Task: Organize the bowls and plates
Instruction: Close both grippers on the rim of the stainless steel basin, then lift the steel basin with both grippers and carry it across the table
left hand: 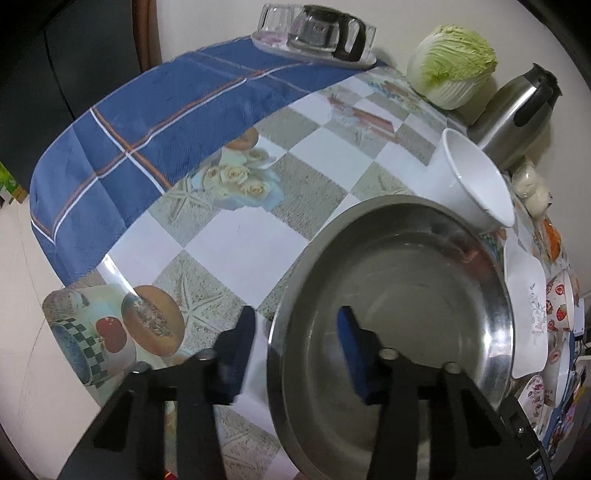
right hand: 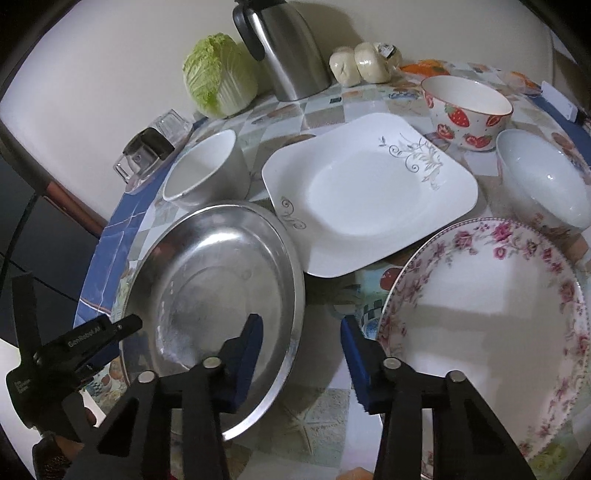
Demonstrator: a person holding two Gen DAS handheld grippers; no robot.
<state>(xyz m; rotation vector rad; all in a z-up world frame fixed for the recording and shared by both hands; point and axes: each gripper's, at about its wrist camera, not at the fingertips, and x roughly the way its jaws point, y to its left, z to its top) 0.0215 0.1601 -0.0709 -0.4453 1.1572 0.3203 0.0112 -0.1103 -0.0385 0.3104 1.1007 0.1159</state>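
A round steel plate [left hand: 399,317] lies on the table; it also shows in the right wrist view [right hand: 221,291]. My left gripper [left hand: 297,325] is open, its jaws straddling the plate's near left rim. My right gripper [right hand: 301,328] is open and empty, above the gap between the steel plate and a pink floral plate [right hand: 491,325]. A square white plate [right hand: 369,195] lies behind them. A white bowl [right hand: 203,166] stands at its left, a strawberry bowl [right hand: 467,107] and a pale bowl [right hand: 543,181] at its right. The left gripper's body [right hand: 66,354] shows at lower left.
A blue checked cloth [left hand: 147,122] covers the table's left part. A napa cabbage [right hand: 219,75], a steel thermos jug [right hand: 284,48] and buns [right hand: 360,62] stand at the back by the wall. A tray with a glass pot [left hand: 325,33] stands at the far corner.
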